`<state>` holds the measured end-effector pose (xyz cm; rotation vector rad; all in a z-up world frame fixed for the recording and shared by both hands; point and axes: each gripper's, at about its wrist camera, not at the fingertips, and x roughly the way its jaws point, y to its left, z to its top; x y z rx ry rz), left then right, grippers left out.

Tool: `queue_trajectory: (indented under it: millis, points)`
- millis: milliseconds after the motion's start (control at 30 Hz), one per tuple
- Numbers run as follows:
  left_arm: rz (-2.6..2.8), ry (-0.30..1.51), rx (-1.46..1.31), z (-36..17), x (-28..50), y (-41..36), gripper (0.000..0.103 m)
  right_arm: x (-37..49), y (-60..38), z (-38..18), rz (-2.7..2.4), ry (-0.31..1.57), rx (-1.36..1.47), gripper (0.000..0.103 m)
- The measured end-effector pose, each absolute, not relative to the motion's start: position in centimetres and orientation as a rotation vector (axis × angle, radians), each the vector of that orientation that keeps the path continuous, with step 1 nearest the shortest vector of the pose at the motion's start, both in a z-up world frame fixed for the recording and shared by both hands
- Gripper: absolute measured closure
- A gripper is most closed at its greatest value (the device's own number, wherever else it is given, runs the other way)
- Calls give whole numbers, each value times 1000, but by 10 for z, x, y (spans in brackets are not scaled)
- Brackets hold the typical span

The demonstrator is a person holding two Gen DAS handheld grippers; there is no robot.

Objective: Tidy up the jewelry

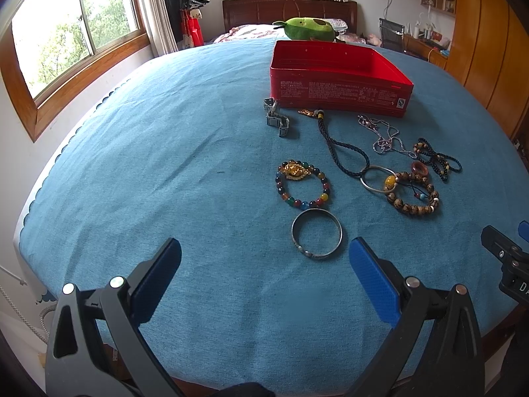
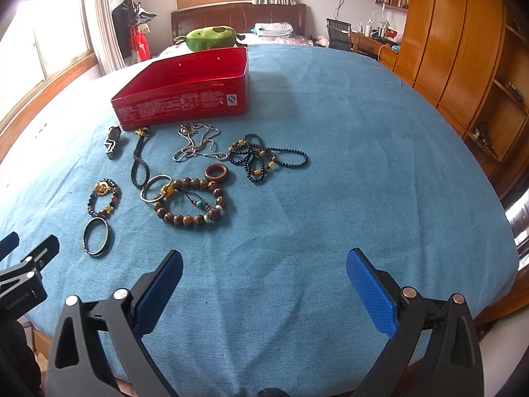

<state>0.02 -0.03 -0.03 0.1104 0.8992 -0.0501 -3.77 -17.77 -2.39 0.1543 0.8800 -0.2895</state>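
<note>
- Left wrist view: the left tongs (image 1: 264,276) were wide open and held nothing. A silver bangle (image 1: 316,238) lay on the blue table (image 1: 165,165) just ahead, touching a colorful bead bracelet (image 1: 302,183).
- Right wrist view: the right tongs (image 2: 264,284) were wide open too, holding nothing. The jewelry lay near the red tin box (image 2: 185,92), with a wooden bead bracelet (image 2: 191,203) closest.

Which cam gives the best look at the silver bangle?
Left wrist: the silver bangle lies near centre, just ahead of the open left gripper, its ring seen nearly round. Right wrist shows the bangle smaller, near the left edge, squeezed into a narrow oval.
</note>
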Motion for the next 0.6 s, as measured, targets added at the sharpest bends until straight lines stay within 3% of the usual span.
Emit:
queue_trajectory:
  millis: [600]
  points:
    - [-50, 901, 111, -2, 3, 3, 3, -33, -173, -27, -285, 885, 154, 4]
